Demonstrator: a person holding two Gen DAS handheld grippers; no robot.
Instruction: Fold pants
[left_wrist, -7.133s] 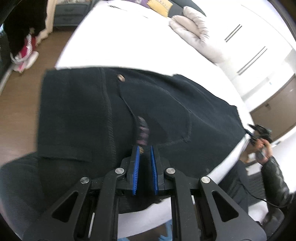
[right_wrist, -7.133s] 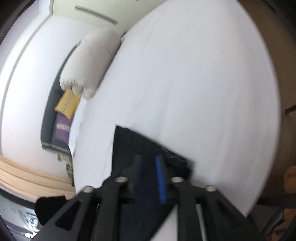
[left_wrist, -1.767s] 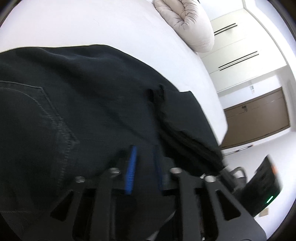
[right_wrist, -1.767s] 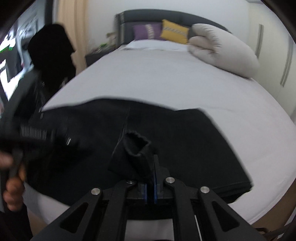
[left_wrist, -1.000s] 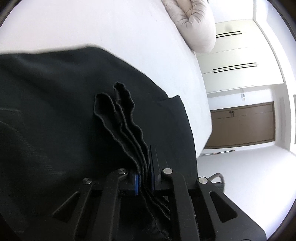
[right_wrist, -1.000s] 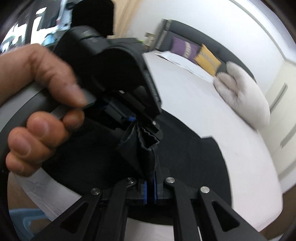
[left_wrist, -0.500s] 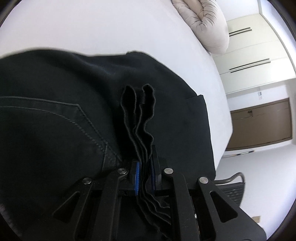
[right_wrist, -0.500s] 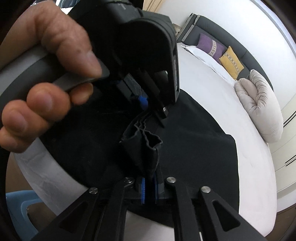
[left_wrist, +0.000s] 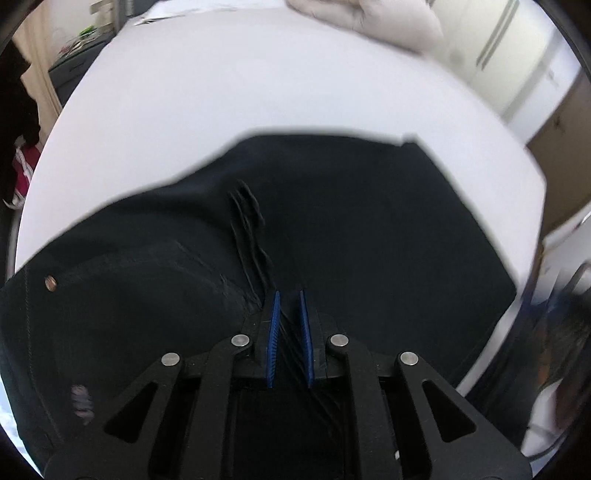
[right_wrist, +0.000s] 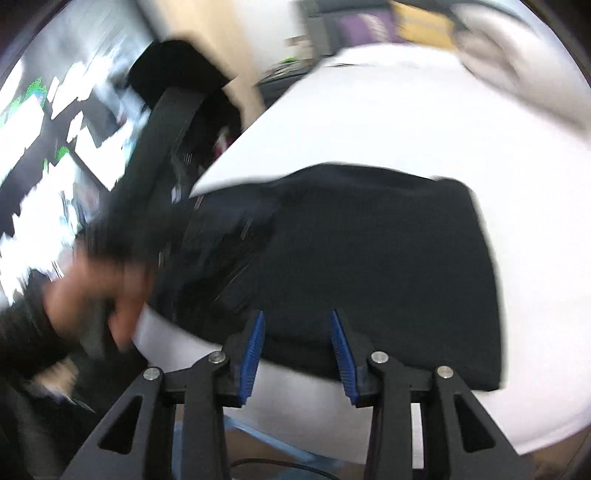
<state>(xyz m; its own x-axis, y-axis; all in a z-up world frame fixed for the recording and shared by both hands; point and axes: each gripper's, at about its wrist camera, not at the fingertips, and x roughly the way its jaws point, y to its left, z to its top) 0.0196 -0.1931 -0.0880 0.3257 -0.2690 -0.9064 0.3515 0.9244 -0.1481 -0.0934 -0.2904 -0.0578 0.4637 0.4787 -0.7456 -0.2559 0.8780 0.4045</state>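
Closest to me, my left tongs (left_wrist: 288, 299) stand slightly parted, with a gathered stack of dark hem edges running between the blue pads; whether the pads grip that cloth I cannot tell. My right tongs (right_wrist: 297, 325) are spread wide and hold nothing, hanging over the near edge of the pants (right_wrist: 369, 266).

The pants (left_wrist: 351, 229) lie on the white bed (left_wrist: 258, 85) close to its near edge, doubled over into a dark block. A pocket seam and a metal rivet (left_wrist: 50, 283) show on my left side, and bunched layers (left_wrist: 247, 210) ripple up the middle ahead of the left tongs.

To finish this fold cleanly, I judge those ripples want flattening: let the gathered edges settle onto the panel beneath, then draw the tongs away low and slow so nothing drags. The right side looks square already, so I would leave it alone.

Farther off, a pale rolled duvet (left_wrist: 369, 14) lies beyond the open sheet.
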